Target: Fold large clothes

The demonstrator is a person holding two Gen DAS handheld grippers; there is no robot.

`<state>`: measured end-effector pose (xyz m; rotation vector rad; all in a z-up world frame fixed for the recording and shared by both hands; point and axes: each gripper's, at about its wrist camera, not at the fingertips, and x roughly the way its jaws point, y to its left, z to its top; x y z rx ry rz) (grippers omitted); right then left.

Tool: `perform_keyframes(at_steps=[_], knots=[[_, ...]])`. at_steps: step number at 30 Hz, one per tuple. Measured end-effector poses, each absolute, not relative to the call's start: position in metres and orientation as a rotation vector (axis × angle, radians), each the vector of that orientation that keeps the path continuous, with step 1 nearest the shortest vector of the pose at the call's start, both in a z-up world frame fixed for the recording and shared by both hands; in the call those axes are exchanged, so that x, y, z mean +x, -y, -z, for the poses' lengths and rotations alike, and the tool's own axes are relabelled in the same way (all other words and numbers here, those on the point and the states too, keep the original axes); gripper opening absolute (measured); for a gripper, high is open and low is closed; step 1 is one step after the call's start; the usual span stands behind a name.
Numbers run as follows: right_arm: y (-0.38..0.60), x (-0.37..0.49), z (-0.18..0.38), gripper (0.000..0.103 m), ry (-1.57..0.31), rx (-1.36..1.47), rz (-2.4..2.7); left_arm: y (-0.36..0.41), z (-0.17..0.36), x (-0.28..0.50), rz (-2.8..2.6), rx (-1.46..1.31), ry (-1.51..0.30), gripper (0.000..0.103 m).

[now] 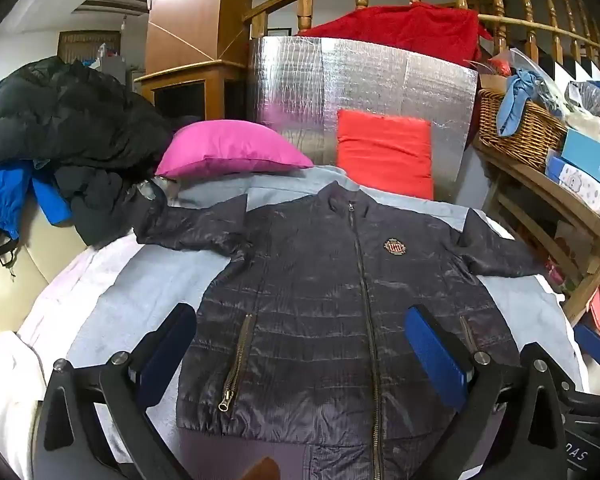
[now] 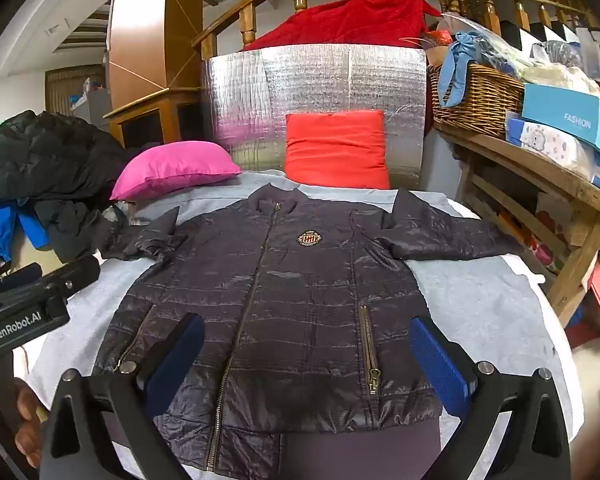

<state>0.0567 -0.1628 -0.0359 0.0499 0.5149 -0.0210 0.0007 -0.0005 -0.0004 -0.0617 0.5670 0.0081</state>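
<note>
Dark quilted zip-up jacket (image 1: 320,304) spread flat, front up, sleeves out, on pale grey blanket (image 1: 140,288) over what looks like a bed. Left tool (image 1: 300,344) and right tool (image 2: 304,354) both wide open, hovering above hem, gripping nothing. Magenta pillow (image 1: 228,146) and red cushion (image 1: 384,152) behind collar.

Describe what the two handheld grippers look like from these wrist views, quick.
Both match: the left gripper and right gripper have black angular finger frames with round silver bolts and flat blue pads on the inner faces. In the right wrist view the left unit's black body carries white "GenRobot.AI" lettering. No cables or sleeves are visible.
</note>
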Motion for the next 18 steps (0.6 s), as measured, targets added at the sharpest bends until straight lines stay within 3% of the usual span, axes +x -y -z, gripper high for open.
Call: perform_keyframes(at_steps=[6,18], knots=[[0.1576,0.0590,0.0318,0.103,-0.518,0.048,0.018,0.0028,0.0002,0.0092,-0.014,-0.033,-0.649,0.103],[0.1568,0.0592,0.0314,0.103,-0.512,0.043,0.018,-0.0002,0.0073,0.0048,-0.023,-0.047,-0.633,0.103]])
